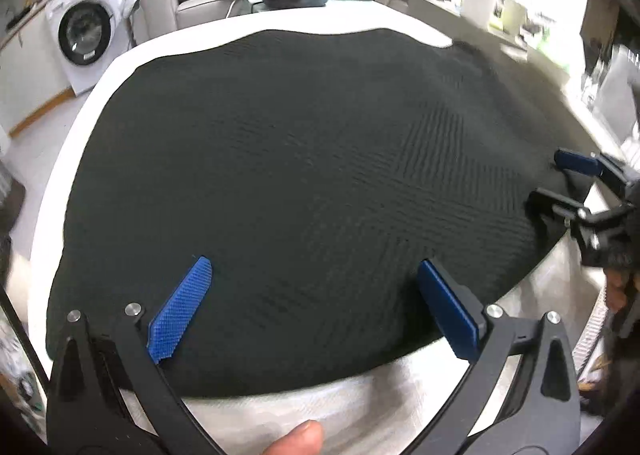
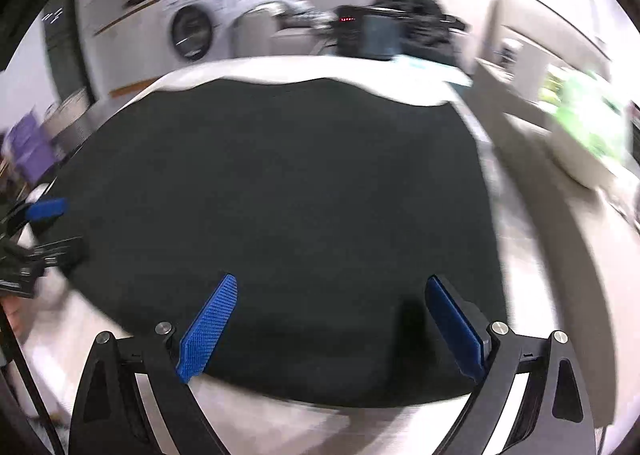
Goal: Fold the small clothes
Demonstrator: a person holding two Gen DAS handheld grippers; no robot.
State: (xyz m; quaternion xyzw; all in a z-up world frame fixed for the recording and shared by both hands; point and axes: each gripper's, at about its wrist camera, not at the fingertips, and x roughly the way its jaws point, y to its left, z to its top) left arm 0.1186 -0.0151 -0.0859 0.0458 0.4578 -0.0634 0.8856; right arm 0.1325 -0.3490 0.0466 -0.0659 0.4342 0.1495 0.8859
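Black garment [image 1: 296, 183] lies flat, long axis nine-to-three; left gripper [image 1: 312, 307] and right gripper [image 2: 332, 327] (both spread apart, empty) hover at its six o'clock edge.

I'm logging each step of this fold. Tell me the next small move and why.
Probably lower both grippers onto the near hem and close. The black garment lies spread flat on the white table, unfolded. The left gripper and the right gripper both hang open over its near edge, holding nothing, so pinching that edge looks like the first step of a fold.
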